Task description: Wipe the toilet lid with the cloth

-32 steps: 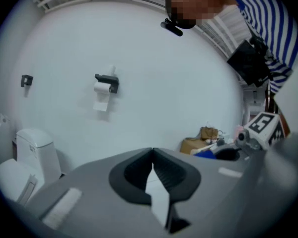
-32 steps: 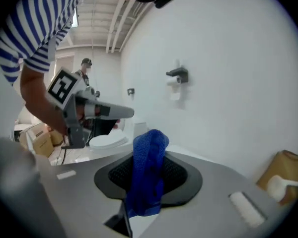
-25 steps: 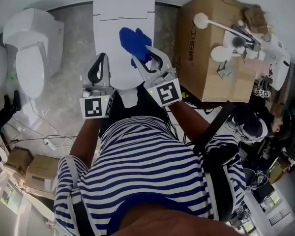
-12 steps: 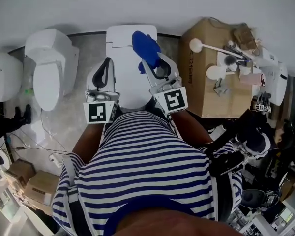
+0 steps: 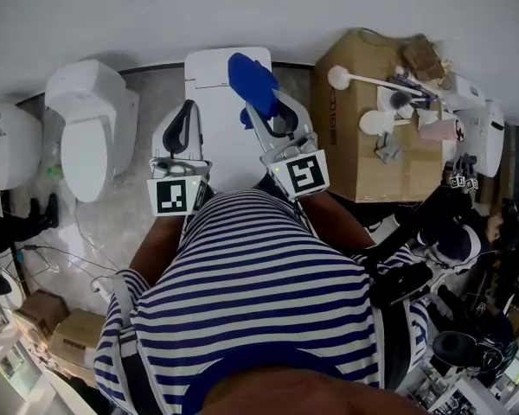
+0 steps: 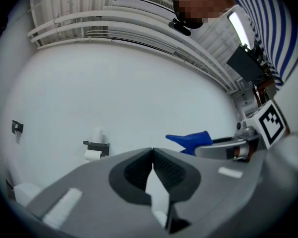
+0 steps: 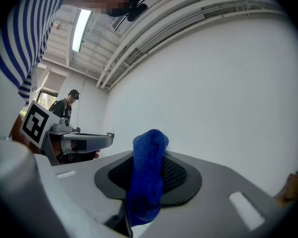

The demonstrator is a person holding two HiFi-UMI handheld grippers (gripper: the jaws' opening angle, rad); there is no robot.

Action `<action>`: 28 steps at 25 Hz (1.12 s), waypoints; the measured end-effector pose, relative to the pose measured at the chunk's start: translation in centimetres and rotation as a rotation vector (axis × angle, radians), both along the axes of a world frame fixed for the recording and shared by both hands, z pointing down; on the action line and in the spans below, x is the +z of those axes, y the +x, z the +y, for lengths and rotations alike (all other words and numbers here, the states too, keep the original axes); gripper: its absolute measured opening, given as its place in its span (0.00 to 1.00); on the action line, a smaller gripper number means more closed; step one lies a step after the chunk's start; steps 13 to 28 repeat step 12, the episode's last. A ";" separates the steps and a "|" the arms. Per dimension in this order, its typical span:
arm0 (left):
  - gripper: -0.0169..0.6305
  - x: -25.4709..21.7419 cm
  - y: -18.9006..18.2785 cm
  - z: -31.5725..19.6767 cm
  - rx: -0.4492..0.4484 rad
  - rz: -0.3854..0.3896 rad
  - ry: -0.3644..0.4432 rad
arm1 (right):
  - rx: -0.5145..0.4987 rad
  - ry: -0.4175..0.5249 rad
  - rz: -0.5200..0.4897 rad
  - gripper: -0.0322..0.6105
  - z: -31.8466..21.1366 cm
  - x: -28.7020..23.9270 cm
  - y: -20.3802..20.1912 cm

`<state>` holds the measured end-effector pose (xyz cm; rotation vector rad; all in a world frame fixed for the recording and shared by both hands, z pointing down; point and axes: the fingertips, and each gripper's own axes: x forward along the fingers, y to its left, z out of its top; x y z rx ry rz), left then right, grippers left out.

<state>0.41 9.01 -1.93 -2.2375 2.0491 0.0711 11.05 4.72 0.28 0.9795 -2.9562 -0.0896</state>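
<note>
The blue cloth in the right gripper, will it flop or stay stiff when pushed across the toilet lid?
The blue knitted cloth bunches in folds between the jaws of the right gripper, so probably soft and floppy. Its free end stands up unsupported, so likely light. On the smooth white toilet lid it should slide easily.

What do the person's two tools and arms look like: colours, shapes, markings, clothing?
The left tool and the right tool are alike: grey bodies with two long jaws lined with black ribbed pads. Each carries a white cube with black square markers at its rear. The person wears a short-sleeved shirt with dark blue and white stripes.
</note>
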 end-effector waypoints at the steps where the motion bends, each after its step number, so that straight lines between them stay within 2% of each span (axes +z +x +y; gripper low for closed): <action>1: 0.03 0.1 0.0 -0.1 0.001 -0.002 -0.003 | 0.001 0.000 0.003 0.24 0.0 0.0 0.0; 6: 0.03 0.7 -0.2 -0.2 -0.003 -0.006 -0.028 | 0.003 0.012 0.021 0.24 -0.1 0.1 0.1; 12: 0.03 1.2 -0.3 1.5 -0.075 -0.022 -0.047 | -0.063 0.007 -0.007 0.24 0.8 -0.1 -0.6; 28: 0.03 1.2 -0.3 1.5 -0.075 -0.022 -0.047 | -0.063 0.007 -0.007 0.24 0.8 -0.1 -0.6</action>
